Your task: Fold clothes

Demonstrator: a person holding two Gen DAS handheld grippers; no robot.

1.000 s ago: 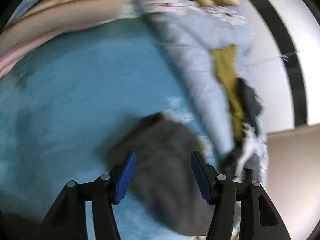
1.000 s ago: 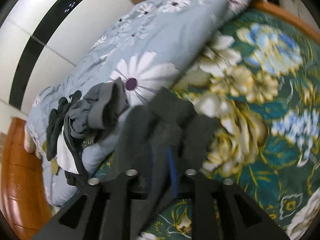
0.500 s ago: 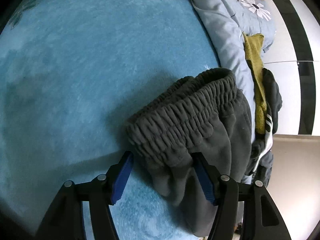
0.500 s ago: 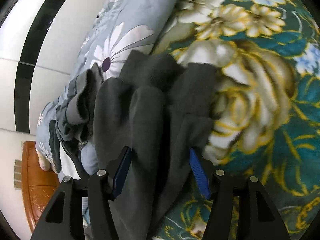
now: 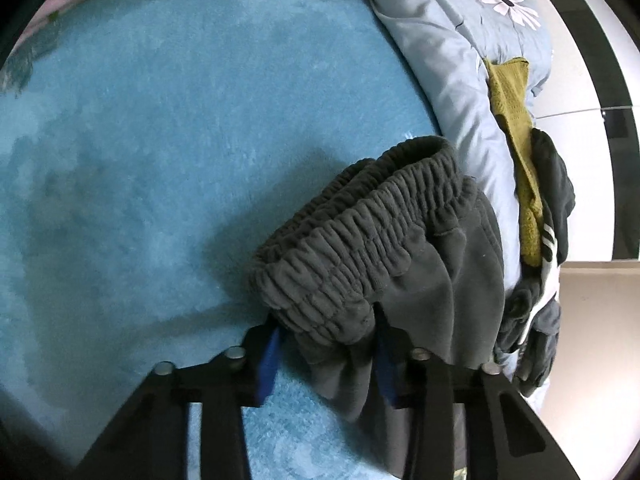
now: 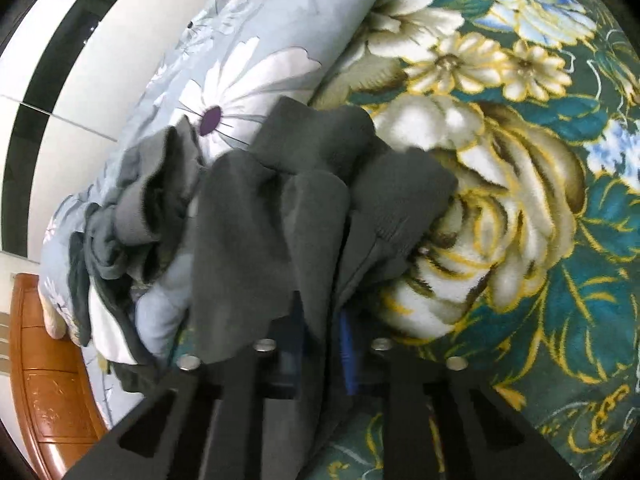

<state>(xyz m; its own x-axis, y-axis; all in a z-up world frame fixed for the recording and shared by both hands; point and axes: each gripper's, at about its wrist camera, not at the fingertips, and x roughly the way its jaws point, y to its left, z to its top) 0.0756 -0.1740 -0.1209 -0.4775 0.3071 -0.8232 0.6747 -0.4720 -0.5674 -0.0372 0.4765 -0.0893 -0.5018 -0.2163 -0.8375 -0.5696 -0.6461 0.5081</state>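
Dark grey sweatpants [image 5: 400,248] with a ruched elastic waistband lie on a teal blanket [image 5: 160,140]. My left gripper [image 5: 326,360] is shut on the waistband end, blue pads pressed into the fabric. In the right wrist view the leg end of the sweatpants [image 6: 288,216] rests on a green floral blanket [image 6: 560,220]. My right gripper [image 6: 320,344] is shut on a fold of that leg fabric, which hides most of the pads.
A light blue flowered duvet [image 5: 460,60] runs along the bed's edge, also in the right wrist view [image 6: 256,60]. On it lie a mustard garment [image 5: 520,152], dark clothes [image 5: 556,200] and a grey garment pile [image 6: 136,216]. A wooden bed frame [image 6: 44,380] and white wall panels lie beyond.
Both grippers were open half a second ago and have closed on the sweatpants: left on the waistband, right on the leg fabric. The views have barely shifted since.
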